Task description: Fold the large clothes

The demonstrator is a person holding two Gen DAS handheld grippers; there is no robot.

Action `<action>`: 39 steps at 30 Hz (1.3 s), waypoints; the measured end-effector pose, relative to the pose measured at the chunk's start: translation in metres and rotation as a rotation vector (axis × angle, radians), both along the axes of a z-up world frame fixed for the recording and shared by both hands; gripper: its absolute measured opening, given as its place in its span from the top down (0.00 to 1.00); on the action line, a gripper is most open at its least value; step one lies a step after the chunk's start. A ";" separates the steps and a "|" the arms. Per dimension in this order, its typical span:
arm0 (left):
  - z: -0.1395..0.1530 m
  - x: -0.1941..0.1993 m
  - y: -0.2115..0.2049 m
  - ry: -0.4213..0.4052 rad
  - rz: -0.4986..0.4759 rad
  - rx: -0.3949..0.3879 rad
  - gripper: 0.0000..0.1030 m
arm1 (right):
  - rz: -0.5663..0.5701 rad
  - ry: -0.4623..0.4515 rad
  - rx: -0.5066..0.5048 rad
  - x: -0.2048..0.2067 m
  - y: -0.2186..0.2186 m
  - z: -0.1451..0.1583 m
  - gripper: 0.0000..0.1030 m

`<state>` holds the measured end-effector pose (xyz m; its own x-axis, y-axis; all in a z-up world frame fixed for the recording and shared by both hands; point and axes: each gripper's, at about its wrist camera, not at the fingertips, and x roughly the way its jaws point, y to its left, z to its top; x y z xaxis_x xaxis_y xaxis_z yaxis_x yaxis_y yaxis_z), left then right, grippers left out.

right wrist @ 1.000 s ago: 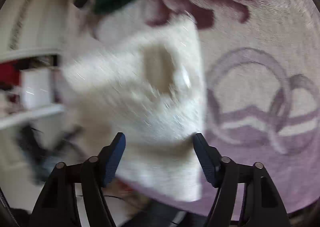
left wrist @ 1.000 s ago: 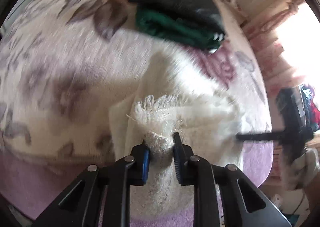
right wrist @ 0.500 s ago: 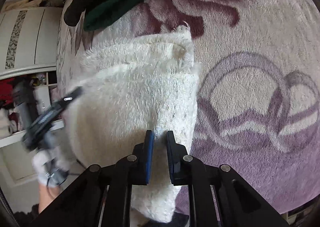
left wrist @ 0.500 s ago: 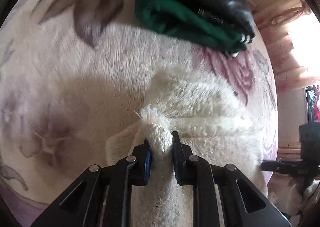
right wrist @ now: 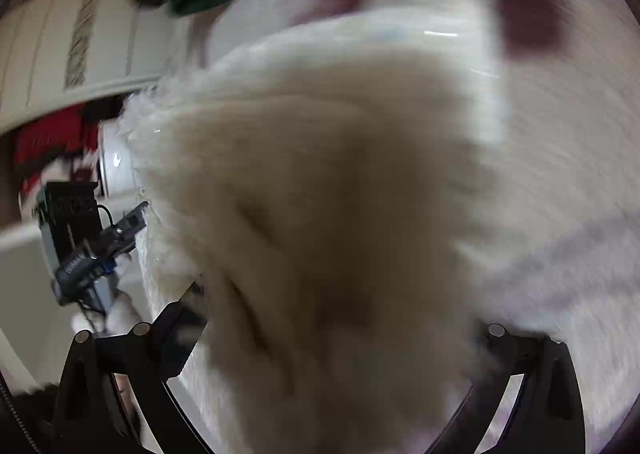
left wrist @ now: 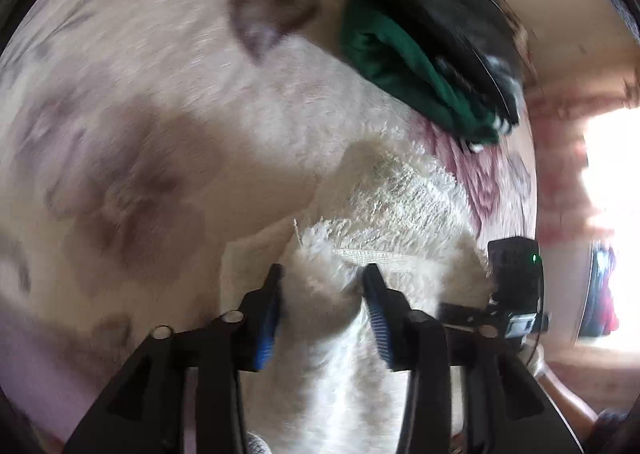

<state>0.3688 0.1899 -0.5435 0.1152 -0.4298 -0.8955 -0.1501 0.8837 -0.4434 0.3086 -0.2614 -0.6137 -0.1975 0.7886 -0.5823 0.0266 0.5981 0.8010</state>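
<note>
- A fluffy cream garment (left wrist: pixel 404 213) lies bunched on a bed covered by a flowered blanket (left wrist: pixel 140 101), its shaggy top edge folded over towards the tools, apparently laid down as one fold of the job.
- The left tool (left wrist: pixel 322 306) points steeply down at the garment; its jaws are opening, and a tuft of the cream pile stands between the blue pads (left wrist: pixel 267 330) with the left pad just clear of it. Judged from this, the edge is being let go so the fold can settle.
- The right tool (right wrist: pixel 340 338) has its jaws opening to their widest, the two black arms far apart at the bottom corners of its view; a blurred mass of the cream garment (right wrist: pixel 328 181) fills the space between and ahead of them, and no pad can be seen pressing on it.
- In the left view the right tool (left wrist: pixel 516 294) shows just beside the garment's right edge; in the right view the left tool (right wrist: pixel 84 250) shows at the garment's left edge, so the two flank the cloth.
- Beyond the garment, ahead and to the right of the left tool, a folded green garment (left wrist: pixel 404 69) lies under a black one (left wrist: pixel 436 9), seemingly a stack of finished pieces, near but apart from the cream one.
</note>
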 end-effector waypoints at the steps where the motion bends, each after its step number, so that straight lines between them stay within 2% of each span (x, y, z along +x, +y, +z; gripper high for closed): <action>1: 0.007 -0.010 0.005 -0.008 0.036 0.019 0.52 | 0.001 -0.012 0.028 -0.002 0.005 0.003 0.12; 3: 0.020 -0.029 0.015 -0.033 0.095 0.095 0.51 | -0.029 -0.024 0.052 -0.008 0.008 0.013 0.30; 4: 0.029 -0.045 0.022 -0.041 0.137 0.167 0.50 | -0.062 -0.026 0.052 -0.010 0.005 0.019 0.34; 6: 0.040 -0.071 0.035 -0.039 0.214 0.277 0.43 | -0.199 0.023 0.084 -0.020 -0.013 0.030 0.51; 7: 0.044 -0.085 0.044 -0.026 0.261 0.312 0.40 | -0.257 0.046 0.102 -0.026 -0.022 0.034 0.54; 9: 0.045 -0.113 0.061 0.012 0.356 0.312 0.37 | -0.440 0.108 0.139 -0.046 -0.051 0.044 0.58; 10: 0.041 -0.127 0.068 0.038 0.396 0.295 0.37 | -0.495 0.131 0.157 -0.052 -0.061 0.045 0.60; 12: 0.029 -0.152 0.075 0.095 0.447 0.302 0.37 | -0.699 0.208 0.220 -0.085 -0.090 0.047 0.60; 13: 0.021 -0.163 0.075 0.117 0.451 0.318 0.37 | -0.758 0.233 0.234 -0.097 -0.097 0.047 0.60; 14: 0.013 -0.169 0.072 0.133 0.448 0.341 0.37 | -0.869 0.288 0.251 -0.123 -0.112 0.044 0.60; 16: -0.010 -0.184 0.064 0.169 0.421 0.386 0.37 | -1.010 0.383 0.267 -0.167 -0.132 0.033 0.61; 18: -0.040 -0.194 0.053 0.201 0.387 0.402 0.37 | -1.046 0.483 0.197 -0.201 -0.144 0.016 0.60; 19: -0.055 -0.195 0.047 0.216 0.363 0.404 0.37 | -1.021 0.547 0.157 -0.217 -0.148 0.002 0.55; 21: -0.083 -0.195 0.034 0.246 0.313 0.430 0.36 | -0.921 0.599 0.076 -0.226 -0.155 -0.011 0.49; 22: -0.093 -0.194 0.029 0.246 0.288 0.459 0.32 | -0.859 0.592 0.056 -0.221 -0.163 -0.011 0.46; 23: -0.094 -0.193 0.026 0.228 0.280 0.483 0.23 | -0.775 0.570 0.005 -0.210 -0.166 -0.005 0.43; 24: -0.095 -0.190 0.023 0.197 0.270 0.524 0.15 | -0.691 0.519 -0.076 -0.197 -0.170 0.007 0.40; 26: -0.097 -0.188 0.024 0.193 0.265 0.576 0.00 | -0.530 0.338 -0.251 -0.167 -0.177 0.043 0.35; 27: -0.099 -0.189 0.029 0.186 0.273 0.555 0.00 | -0.464 0.255 -0.290 -0.151 -0.181 0.059 0.30; 28: -0.100 -0.191 0.034 0.178 0.290 0.523 0.00 | -0.389 0.148 -0.321 -0.133 -0.179 0.082 0.30; 30: -0.102 -0.195 0.044 0.157 0.327 0.462 0.00 | -0.237 0.018 -0.328 -0.103 -0.164 0.114 0.30; 32: -0.103 -0.194 0.048 0.157 0.325 0.447 0.00 | -0.111 -0.048 -0.312 -0.071 -0.142 0.134 0.29; 34: -0.104 -0.192 0.052 0.175 0.331 0.444 0.00 | 0.056 -0.128 -0.298 -0.031 -0.089 0.148 0.27; 37: -0.102 -0.185 0.054 0.187 0.332 0.443 0.00 | 0.298 -0.253 -0.289 0.005 -0.014 0.146 0.26; 38: -0.104 -0.176 0.051 0.188 0.333 0.444 0.00 | 0.367 -0.264 -0.284 0.014 0.013 0.137 0.25; 39: -0.102 -0.175 0.051 0.188 0.334 0.444 0.00 | 0.432 -0.247 -0.286 0.007 0.026 0.131 0.25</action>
<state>0.1938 0.2406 -0.6454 0.0012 0.0237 -0.9997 -0.4923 0.8702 0.0200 0.3154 -0.2359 -0.4830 -0.2972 0.4708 -0.8307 -0.4359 0.7071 0.5568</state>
